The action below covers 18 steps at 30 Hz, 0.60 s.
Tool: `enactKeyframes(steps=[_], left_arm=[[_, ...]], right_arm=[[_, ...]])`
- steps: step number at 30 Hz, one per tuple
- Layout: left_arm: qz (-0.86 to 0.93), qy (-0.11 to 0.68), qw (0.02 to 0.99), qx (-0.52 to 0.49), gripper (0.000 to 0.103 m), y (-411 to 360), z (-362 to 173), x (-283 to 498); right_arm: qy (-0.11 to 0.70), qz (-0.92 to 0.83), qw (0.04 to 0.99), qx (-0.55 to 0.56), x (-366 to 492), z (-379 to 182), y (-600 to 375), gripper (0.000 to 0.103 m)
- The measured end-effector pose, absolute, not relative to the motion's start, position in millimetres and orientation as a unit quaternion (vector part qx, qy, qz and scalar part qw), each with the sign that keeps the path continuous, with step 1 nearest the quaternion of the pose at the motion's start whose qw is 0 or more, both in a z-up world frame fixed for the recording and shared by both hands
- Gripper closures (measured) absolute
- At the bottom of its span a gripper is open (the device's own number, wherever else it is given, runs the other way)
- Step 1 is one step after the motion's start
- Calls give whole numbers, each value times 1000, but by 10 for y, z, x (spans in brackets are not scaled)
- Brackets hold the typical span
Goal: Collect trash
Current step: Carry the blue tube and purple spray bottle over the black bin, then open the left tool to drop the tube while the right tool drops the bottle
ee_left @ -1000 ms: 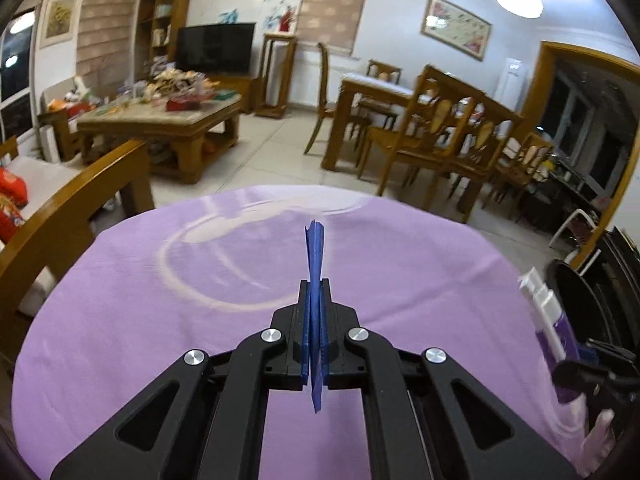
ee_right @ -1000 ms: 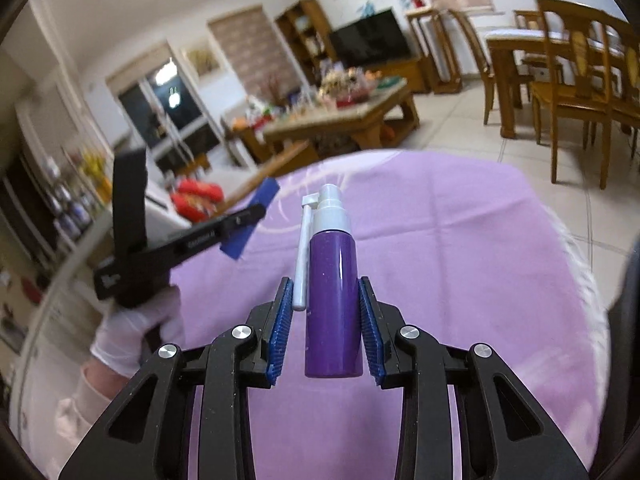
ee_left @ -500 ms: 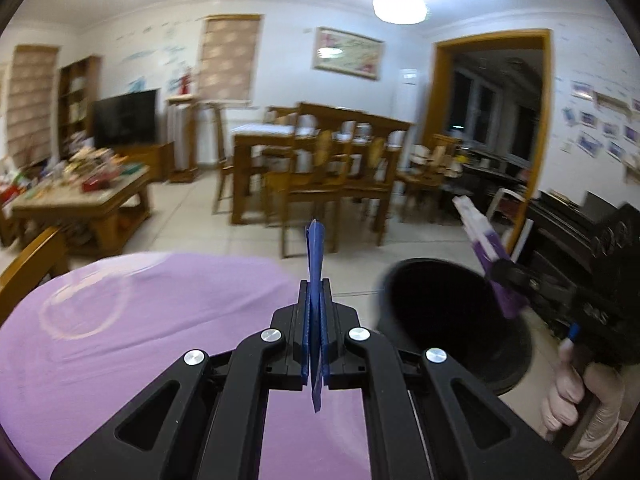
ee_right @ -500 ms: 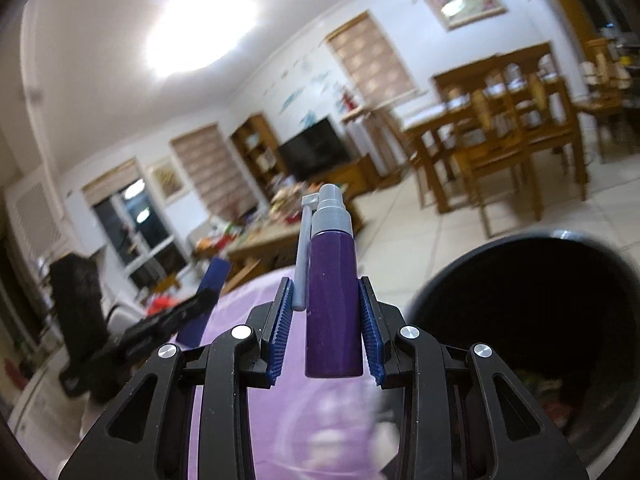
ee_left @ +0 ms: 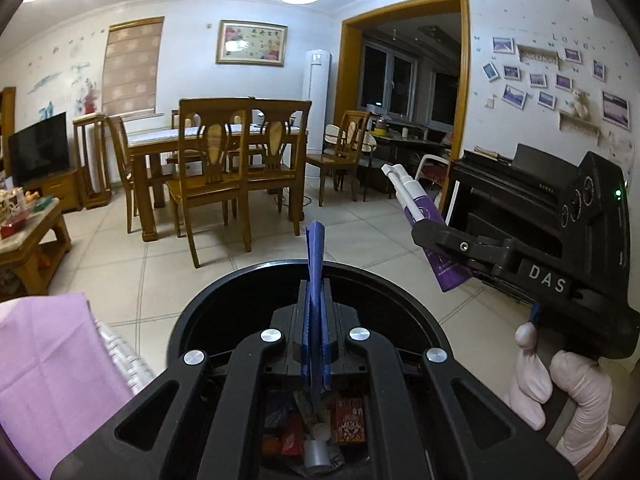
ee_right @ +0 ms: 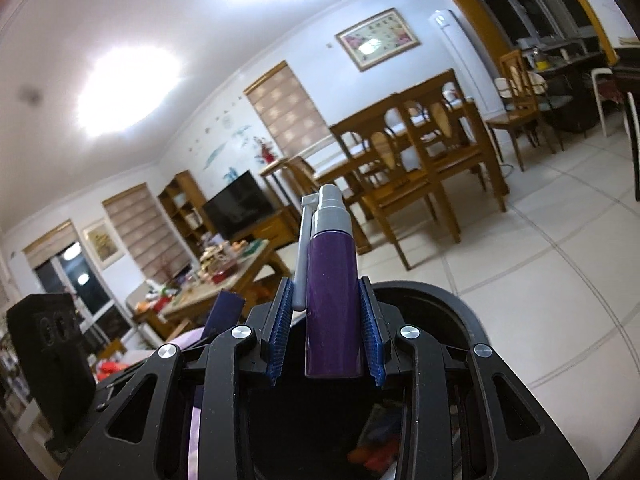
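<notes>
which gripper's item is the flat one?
The left gripper: it pinches a thin blue sheet. The right gripper holds a round purple spray bottle.

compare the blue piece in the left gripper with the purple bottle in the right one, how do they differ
The blue piece is thin and flat; the purple spray bottle is a thick cylinder with a grey nozzle. The left gripper shuts nearly fully on the piece; the right gripper is held apart by the bottle. Both are gripped over the black bin.
</notes>
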State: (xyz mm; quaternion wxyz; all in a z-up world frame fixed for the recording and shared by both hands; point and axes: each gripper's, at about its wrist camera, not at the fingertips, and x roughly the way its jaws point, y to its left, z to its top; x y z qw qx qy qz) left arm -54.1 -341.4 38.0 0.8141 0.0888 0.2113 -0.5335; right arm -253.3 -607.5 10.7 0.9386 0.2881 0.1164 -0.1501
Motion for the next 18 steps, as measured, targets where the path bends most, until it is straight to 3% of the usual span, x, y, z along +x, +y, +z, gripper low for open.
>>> enactKeyframes(steps=[18], left_arm=[[-530, 227, 813, 86, 98, -3381, 223, -617]], right_arm=[[153, -161, 928, 300, -1942, -236, -6028, 70]])
